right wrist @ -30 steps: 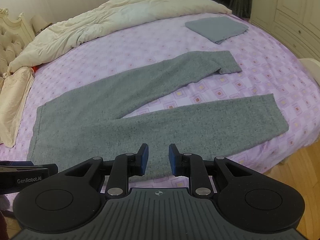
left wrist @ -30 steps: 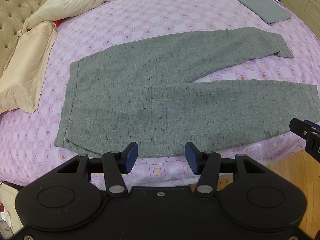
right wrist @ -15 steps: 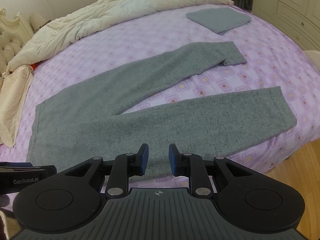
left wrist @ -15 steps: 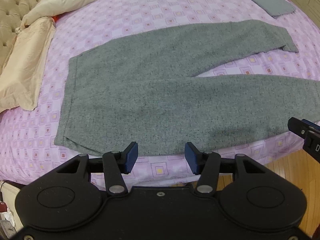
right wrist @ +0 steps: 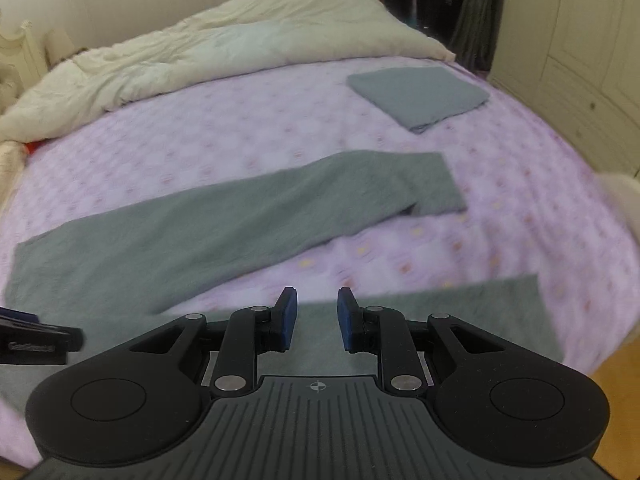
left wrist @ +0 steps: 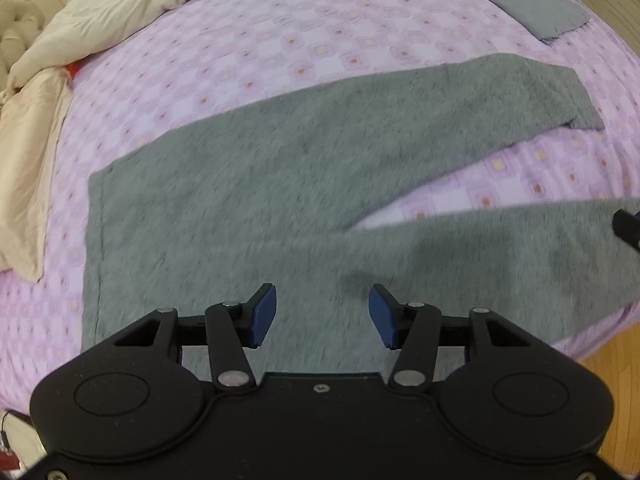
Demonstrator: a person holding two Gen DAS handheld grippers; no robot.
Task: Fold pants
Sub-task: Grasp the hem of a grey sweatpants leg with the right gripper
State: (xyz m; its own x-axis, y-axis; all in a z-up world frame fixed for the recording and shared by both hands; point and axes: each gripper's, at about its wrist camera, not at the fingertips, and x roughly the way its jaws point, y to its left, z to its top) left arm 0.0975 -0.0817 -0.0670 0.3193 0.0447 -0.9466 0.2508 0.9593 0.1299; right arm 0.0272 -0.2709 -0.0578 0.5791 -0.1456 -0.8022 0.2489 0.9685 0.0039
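Open bedsheet between pants and duvet

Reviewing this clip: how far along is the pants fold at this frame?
Done: only the layout. The grey pants lie flat on the purple bedsheet, legs spread apart in a V. A folded blue-grey cloth sits apart near the far corner. In hand: nothing; the left gripper and right gripper hang open above the near leg. Left: every fold.

Soft, even indoor light; motion blur smears both fisheye views, edges bowed
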